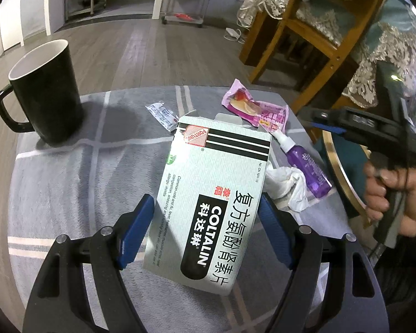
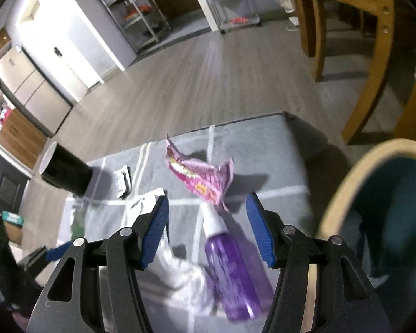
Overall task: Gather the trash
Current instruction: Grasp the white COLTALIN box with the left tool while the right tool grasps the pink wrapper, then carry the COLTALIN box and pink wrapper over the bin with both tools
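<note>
My left gripper [image 1: 205,208] is shut on a white Coltalin medicine box [image 1: 208,194], its blue pads against both long edges, above the grey checked cloth [image 1: 69,194]. On the cloth lie a pink snack wrapper [image 1: 252,108], a small white sachet [image 1: 162,115], a crumpled white tissue [image 1: 288,186] and a purple spray bottle [image 1: 307,169]. My right gripper [image 2: 208,213] is open and empty above the purple bottle [image 2: 233,266], with the tissue [image 2: 180,274] below left and the pink wrapper [image 2: 199,174] just ahead. It also shows at the right of the left wrist view [image 1: 374,136].
A black mug [image 1: 44,91] stands at the cloth's far left; it also shows in the right wrist view [image 2: 66,172]. A teal bin with a gold rim [image 2: 346,194] sits off the table's right side. A wooden chair [image 1: 305,41] stands beyond on the grey wood floor.
</note>
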`<state>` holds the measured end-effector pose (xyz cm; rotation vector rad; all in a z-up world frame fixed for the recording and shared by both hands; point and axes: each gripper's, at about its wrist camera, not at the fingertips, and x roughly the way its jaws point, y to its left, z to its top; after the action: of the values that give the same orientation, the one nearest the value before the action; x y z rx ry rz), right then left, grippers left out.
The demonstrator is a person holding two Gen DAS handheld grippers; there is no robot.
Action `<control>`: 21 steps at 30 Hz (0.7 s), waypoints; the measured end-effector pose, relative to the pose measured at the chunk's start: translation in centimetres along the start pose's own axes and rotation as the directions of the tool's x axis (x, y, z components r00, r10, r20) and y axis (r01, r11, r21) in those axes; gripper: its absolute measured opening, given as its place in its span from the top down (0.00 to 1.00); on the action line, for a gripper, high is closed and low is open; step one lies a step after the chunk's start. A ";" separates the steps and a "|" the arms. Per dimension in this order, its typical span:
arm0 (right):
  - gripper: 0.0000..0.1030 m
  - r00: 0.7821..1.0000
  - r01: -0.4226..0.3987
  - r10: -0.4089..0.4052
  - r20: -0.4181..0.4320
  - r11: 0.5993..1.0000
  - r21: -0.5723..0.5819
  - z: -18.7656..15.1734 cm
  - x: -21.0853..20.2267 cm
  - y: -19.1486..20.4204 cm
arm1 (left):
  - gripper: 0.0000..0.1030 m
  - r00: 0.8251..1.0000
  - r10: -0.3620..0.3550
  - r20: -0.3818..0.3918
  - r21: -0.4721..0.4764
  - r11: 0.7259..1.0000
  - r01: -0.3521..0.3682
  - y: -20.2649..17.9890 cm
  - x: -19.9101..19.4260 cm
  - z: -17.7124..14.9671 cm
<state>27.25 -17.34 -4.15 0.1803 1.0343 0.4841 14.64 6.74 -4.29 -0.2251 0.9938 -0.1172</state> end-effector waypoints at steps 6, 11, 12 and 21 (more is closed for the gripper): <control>0.42 0.997 0.013 -0.007 -0.080 0.998 0.065 1.8 3.4 -0.9 | 0.27 1.000 -0.017 -0.001 -0.015 1.000 0.017 0.2 0.2 0.1; 0.56 0.991 0.036 -0.031 -0.127 0.999 0.039 2.4 5.5 -1.0 | 0.27 1.000 -0.025 0.000 -0.029 0.999 0.025 0.4 0.4 0.2; 0.64 0.991 0.034 -0.029 -0.132 0.999 0.032 2.5 5.8 -0.9 | 0.27 1.000 -0.024 0.000 -0.030 0.999 0.024 0.4 0.5 0.2; 0.90 0.998 0.002 -0.004 -0.070 0.999 -0.034 3.6 5.8 0.8 | 0.27 1.000 -0.022 -0.002 -0.033 0.999 0.022 0.3 0.6 0.3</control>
<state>32.53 -13.59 -6.54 0.1323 1.0941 0.5079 15.21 6.99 -4.72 -0.2665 0.9961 -0.1215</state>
